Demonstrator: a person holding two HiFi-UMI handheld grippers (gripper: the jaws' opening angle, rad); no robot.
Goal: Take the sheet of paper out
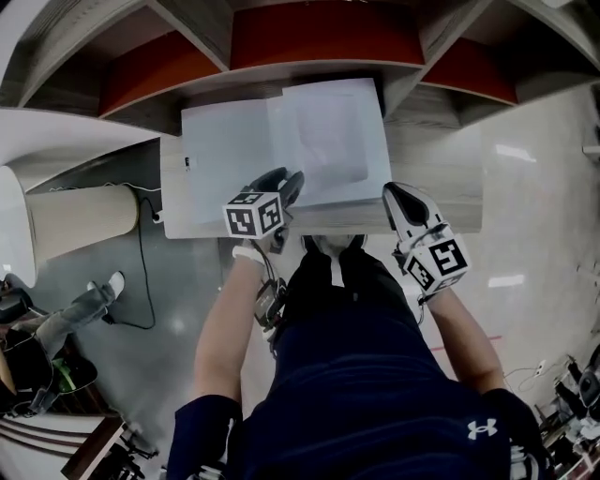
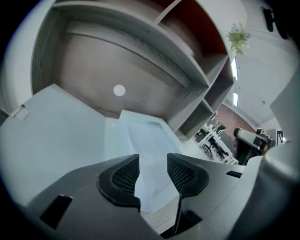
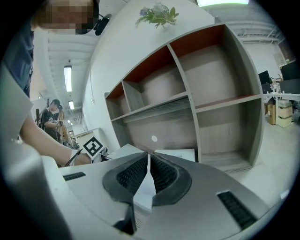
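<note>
A sheet of paper (image 1: 328,131) lies flat on a wood-grain surface (image 1: 441,178) in front of an open shelving unit (image 1: 319,37), its left edge meeting a larger white folder (image 1: 225,159). The right gripper (image 1: 392,192) sits at the sheet's right-hand near corner; in the right gripper view its jaws are nearly together, clamped on a thin white edge of the sheet. The left gripper (image 1: 291,178) rests over the sheet's near edge, close to where sheet and folder meet; in the left gripper view its jaws stand apart with a strip of the paper running between them, the ribbed pads (image 2: 123,176) clear of it. The person stands at the surface's near edge in dark clothing; a small green plant (image 3: 157,14) tops the shelving.
</note>
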